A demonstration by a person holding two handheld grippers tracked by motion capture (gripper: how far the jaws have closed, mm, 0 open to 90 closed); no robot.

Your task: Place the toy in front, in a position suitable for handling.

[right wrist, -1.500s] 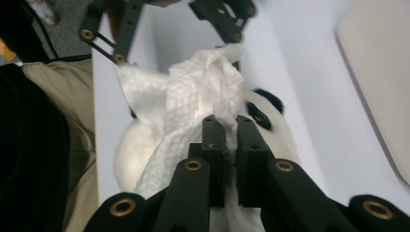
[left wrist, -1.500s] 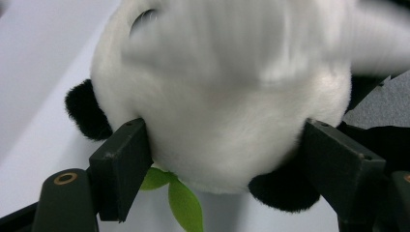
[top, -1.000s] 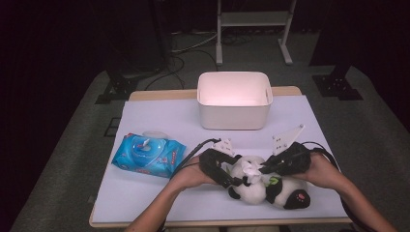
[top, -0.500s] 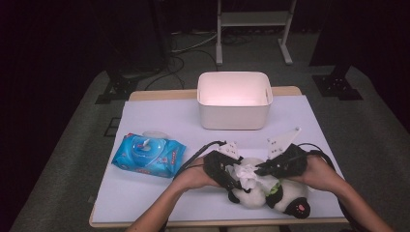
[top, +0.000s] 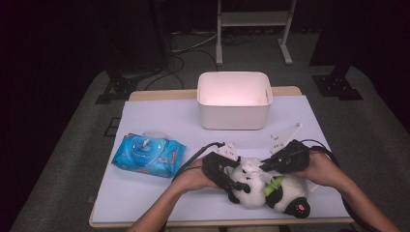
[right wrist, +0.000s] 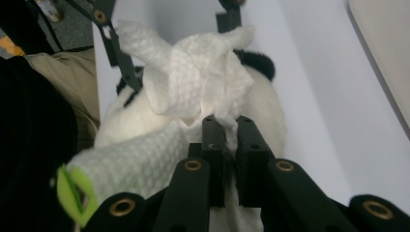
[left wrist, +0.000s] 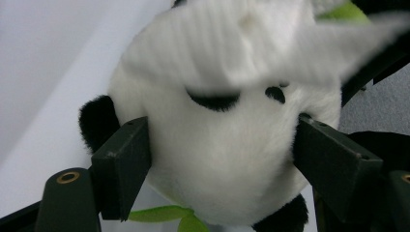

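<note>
No text, brand, number or sign can be read anywhere; the blue wipes pack (top: 148,154) at nine o'clock on the counter (top: 159,121) bears printed artwork, but its lettering is too small and blurred to make out

From one second ago to now, the right gripper (top: 267,166) has shifted slightly toward 7 o'clock in the high view, from beside the toy panda's (top: 263,189) head to directly above it. The white wipe (top: 251,166) clamped in its closed jaws has travelled with it and now lies on top of the head. The right hand (top: 319,169) has drawn in toward the left gripper (top: 237,186) by the same small amount, and the gap between the two grippers has narrowed.
</note>
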